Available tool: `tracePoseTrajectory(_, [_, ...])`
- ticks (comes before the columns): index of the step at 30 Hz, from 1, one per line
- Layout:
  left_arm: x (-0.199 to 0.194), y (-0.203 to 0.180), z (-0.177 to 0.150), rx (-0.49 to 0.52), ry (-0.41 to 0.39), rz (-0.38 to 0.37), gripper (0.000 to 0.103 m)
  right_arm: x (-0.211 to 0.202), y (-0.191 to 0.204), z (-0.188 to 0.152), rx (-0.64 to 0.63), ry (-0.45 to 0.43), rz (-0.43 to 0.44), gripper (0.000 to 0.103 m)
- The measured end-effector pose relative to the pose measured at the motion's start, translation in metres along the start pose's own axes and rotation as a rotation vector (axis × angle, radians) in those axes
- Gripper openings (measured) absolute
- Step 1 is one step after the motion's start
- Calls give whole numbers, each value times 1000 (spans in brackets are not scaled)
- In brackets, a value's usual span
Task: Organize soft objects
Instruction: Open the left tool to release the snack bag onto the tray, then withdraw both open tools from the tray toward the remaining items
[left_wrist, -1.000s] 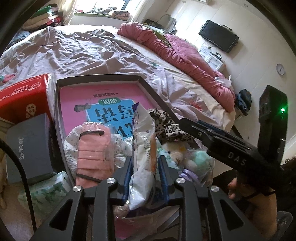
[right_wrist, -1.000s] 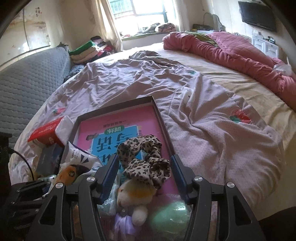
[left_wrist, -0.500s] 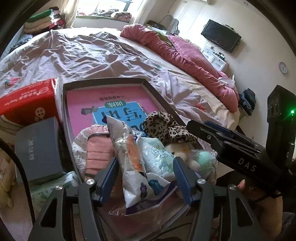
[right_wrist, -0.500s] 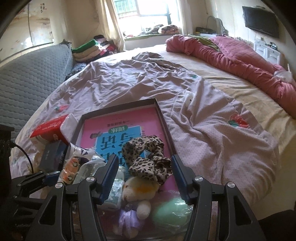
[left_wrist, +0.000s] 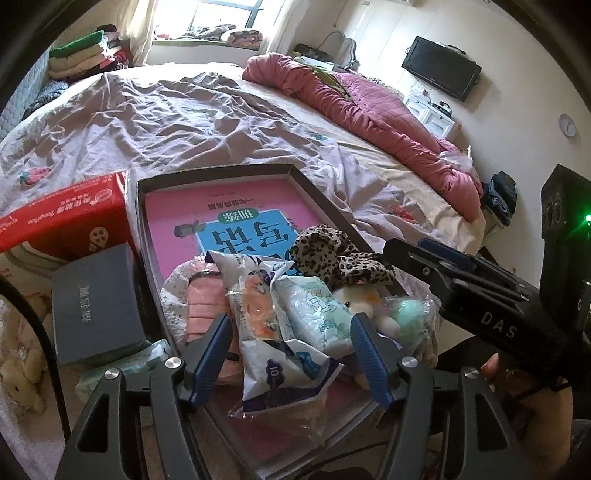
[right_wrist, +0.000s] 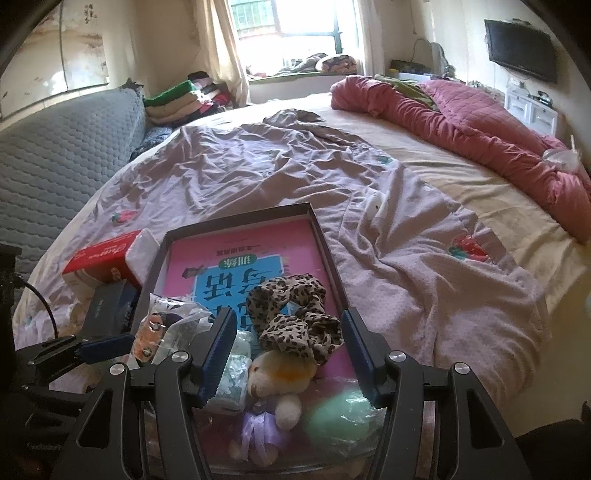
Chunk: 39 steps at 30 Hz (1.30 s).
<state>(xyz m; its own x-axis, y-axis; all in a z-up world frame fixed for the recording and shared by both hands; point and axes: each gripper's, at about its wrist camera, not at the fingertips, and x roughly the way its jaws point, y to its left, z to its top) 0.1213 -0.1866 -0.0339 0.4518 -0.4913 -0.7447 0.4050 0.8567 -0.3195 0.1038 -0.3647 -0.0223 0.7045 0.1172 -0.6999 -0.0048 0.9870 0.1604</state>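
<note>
A dark shallow tray (left_wrist: 221, 173) on the bed holds a pink book and a pile of soft things. My left gripper (left_wrist: 291, 350) hovers over the near end. Its jaws are opening, and a white snack packet (left_wrist: 273, 332) lies loose between them, untouched by the pads. Beside the packet lie a mint tissue pack (left_wrist: 317, 310) and a pink mask pack (left_wrist: 203, 306). My right gripper (right_wrist: 288, 343) stands open around a leopard scrunchie (right_wrist: 291, 317) that rests on a plush bear (right_wrist: 277, 376). A green ball (right_wrist: 340, 417) in plastic lies near the bear.
A red tissue box (left_wrist: 74, 218) and a grey box (left_wrist: 92, 302) sit left of the tray. Crumpled lilac bedding (right_wrist: 295, 166) spreads beyond it, with a rolled red quilt (right_wrist: 480, 129) at the far right. Folded clothes are stacked by the window.
The left jaws have opened and let go of the white packet, which stood upright between them and now lies flat on the pile. The right gripper has stayed put.
</note>
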Motion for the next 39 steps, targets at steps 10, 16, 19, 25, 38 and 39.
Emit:
tracePoseTrajectory(10, [-28,-6,2,18,-34,46,75,-19,6,4,-18,-40,-8,62])
tracePoseTrajectory(16, [-46,-3,1,29,-54,97,78,-30,17,6,-51,-56,-11,62])
tracePoseTrajectory(19, [-56,-2,1,28,-66,108,79,-36,23,6,-69,-61,-6,62])
tracePoseTrajectory(25, [-70,1,0,36,-81,154,80,-48,38,6,-106,-65,14,62])
tracePoseTrajectory(38, [-123,54,-5,-36,-123,255,80,-66,82,5,-199,-79,85,63])
tracePoseTrajectory(39, [-127,60,-6,-51,-127,264,80,-67,87,4,-213,-79,93,63])
